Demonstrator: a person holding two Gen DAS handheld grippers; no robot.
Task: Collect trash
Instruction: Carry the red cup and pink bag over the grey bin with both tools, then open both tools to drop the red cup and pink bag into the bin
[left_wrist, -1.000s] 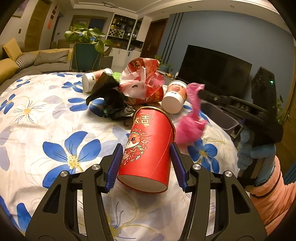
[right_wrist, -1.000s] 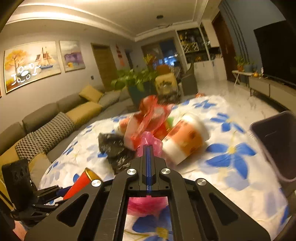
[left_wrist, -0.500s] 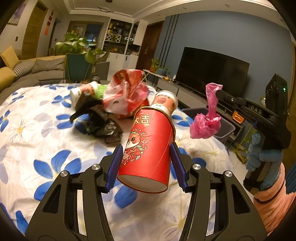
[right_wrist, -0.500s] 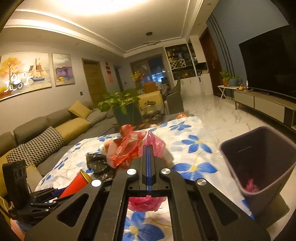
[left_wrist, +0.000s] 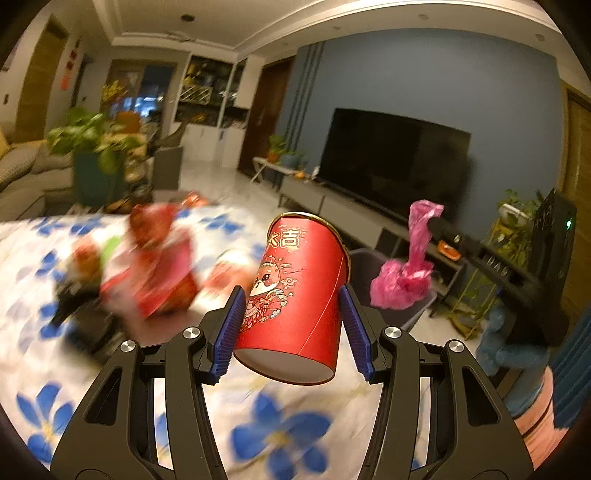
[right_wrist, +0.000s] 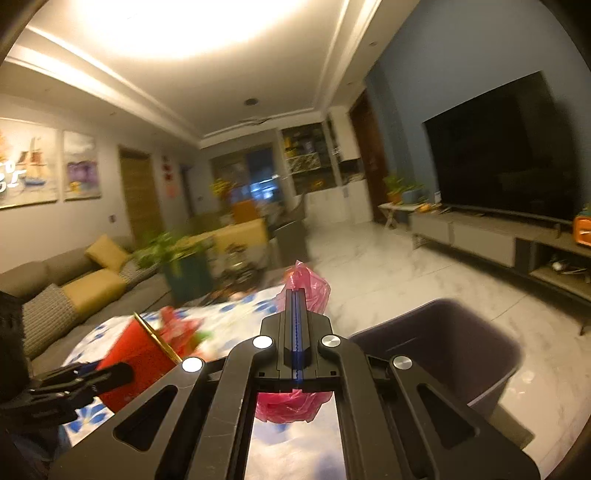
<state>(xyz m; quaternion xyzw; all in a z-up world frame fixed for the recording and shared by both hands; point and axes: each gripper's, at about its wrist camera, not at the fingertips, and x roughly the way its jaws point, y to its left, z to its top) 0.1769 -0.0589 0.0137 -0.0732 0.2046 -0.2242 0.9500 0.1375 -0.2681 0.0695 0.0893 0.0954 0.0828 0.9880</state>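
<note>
left gripper (left_wrist: 291, 325): jaws clamped on the tilted red paper cup (left_wrist: 295, 291), held above the floral-clothed worktop (left_wrist: 280, 439) | right gripper (right_wrist: 295, 295): jaws pressed together on a pink plastic bag (right_wrist: 291, 404), hanging beside the dark bin (right_wrist: 439, 354) | blurred trash pile (left_wrist: 147, 266) lies on worktop
</note>
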